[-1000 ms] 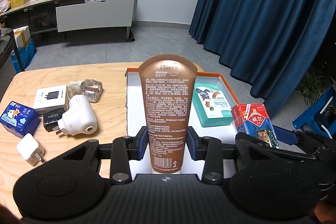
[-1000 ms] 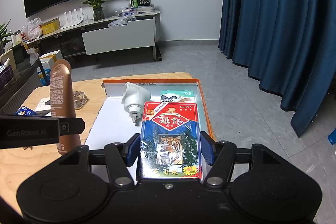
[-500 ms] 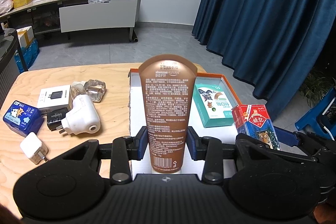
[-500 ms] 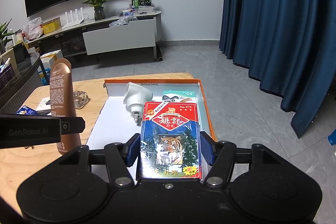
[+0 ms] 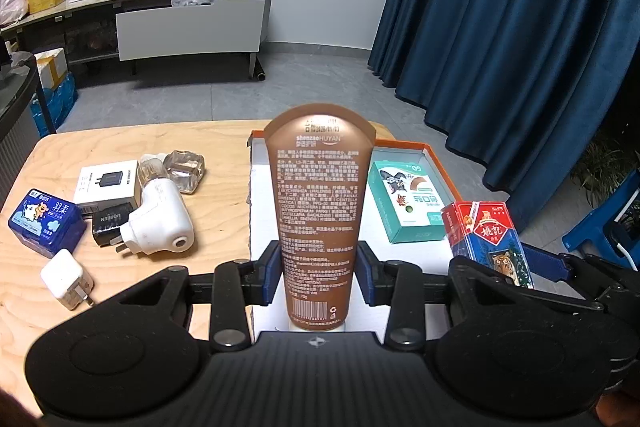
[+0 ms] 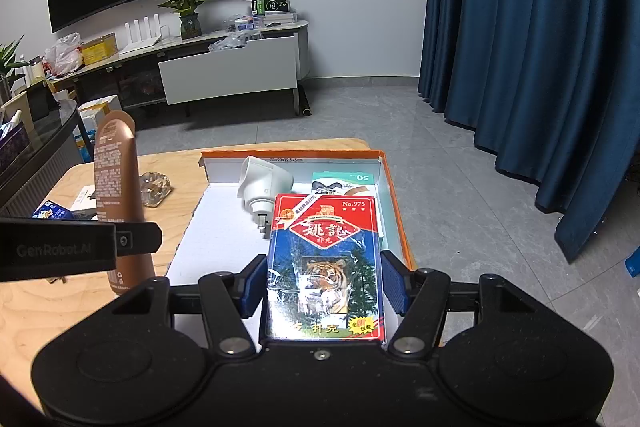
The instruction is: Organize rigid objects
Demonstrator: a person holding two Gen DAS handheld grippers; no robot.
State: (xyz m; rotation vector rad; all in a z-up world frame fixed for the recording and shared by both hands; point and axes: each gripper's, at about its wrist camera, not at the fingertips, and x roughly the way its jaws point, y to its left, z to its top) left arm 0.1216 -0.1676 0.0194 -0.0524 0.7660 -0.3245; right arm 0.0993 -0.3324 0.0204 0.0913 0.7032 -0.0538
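Observation:
My left gripper (image 5: 318,277) is shut on a brown tube (image 5: 320,211), held upright over the near edge of the orange-rimmed white box (image 5: 438,163). The tube also shows in the right wrist view (image 6: 120,195). My right gripper (image 6: 324,283) is shut on a red-and-blue playing-card box (image 6: 326,259), held over the box's right side; it also shows in the left wrist view (image 5: 490,239). Inside the orange-rimmed box (image 6: 394,195) lie a teal carton (image 5: 406,201) and a white plug adapter (image 6: 262,187).
On the wooden table (image 5: 216,219) left of the box lie a white plug device (image 5: 160,223), a black charger (image 5: 108,223), a white charger carton (image 5: 108,183), a clear glass block (image 5: 185,171), a blue pack (image 5: 44,219) and a small white charger (image 5: 66,277).
Both grippers keep their hold. The view has shifted slightly, with the table and box sitting a little further away in the left wrist view.

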